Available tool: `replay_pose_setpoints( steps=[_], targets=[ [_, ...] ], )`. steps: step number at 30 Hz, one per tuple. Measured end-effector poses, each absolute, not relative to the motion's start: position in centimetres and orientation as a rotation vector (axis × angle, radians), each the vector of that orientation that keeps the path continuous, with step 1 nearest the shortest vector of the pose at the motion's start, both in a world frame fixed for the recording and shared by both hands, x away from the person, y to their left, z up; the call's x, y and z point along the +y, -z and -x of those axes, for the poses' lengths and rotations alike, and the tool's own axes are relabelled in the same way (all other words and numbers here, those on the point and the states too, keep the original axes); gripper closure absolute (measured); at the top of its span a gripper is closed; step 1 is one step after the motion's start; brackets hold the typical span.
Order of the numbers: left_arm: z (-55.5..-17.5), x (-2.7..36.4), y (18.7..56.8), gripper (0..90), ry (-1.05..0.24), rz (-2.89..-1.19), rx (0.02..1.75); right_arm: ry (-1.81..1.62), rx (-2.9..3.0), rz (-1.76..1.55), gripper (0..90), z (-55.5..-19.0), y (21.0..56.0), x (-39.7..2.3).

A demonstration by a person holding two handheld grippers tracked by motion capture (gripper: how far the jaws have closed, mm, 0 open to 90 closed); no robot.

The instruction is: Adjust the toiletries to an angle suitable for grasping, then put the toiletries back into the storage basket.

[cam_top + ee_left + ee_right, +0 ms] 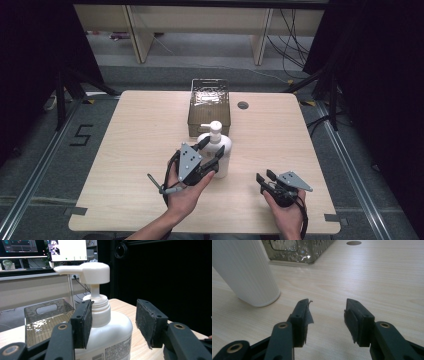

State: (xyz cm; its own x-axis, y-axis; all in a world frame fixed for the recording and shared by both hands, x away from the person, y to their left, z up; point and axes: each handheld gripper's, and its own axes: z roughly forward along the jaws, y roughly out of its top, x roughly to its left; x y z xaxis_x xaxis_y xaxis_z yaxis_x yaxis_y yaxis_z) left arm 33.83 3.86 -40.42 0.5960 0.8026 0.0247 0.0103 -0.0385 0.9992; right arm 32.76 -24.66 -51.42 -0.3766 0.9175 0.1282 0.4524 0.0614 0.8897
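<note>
Both tongs stand apart, the left tongs straddling the neck of a white pump bottle without clamping, the right tongs idle beside; smooth, likely heavyish plastic, best gripped at the collar.

Even overhead light falls on my table; its surroundings sink into darkness. Glare sparkles off the metal basket. My near jaws look soft-focused, and the monitors are overexposed.
</note>
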Motion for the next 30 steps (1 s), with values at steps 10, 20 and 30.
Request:
replay_pose_setpoints(
  steps=[10, 20, 30],
  targets=[
    [-34.7, 3.6, 40.3, 45.9, -0.77, -1.486, 0.767, -1.272, 1.876, -1.411, 53.9, -32.8, 51.4, -24.4],
    [-35.5, 3.1, 39.9, 45.8, -0.788, -1.482, 0.814, -1.256, 1.898, -1.356, 53.6, -33.1, 51.4, -24.6],
    [-36.4, 2.6, 39.2, 46.1, -0.807, -1.464, 0.857, -1.251, 1.905, -1.366, 53.6, -33.2, 51.4, -24.4]
  ],
)
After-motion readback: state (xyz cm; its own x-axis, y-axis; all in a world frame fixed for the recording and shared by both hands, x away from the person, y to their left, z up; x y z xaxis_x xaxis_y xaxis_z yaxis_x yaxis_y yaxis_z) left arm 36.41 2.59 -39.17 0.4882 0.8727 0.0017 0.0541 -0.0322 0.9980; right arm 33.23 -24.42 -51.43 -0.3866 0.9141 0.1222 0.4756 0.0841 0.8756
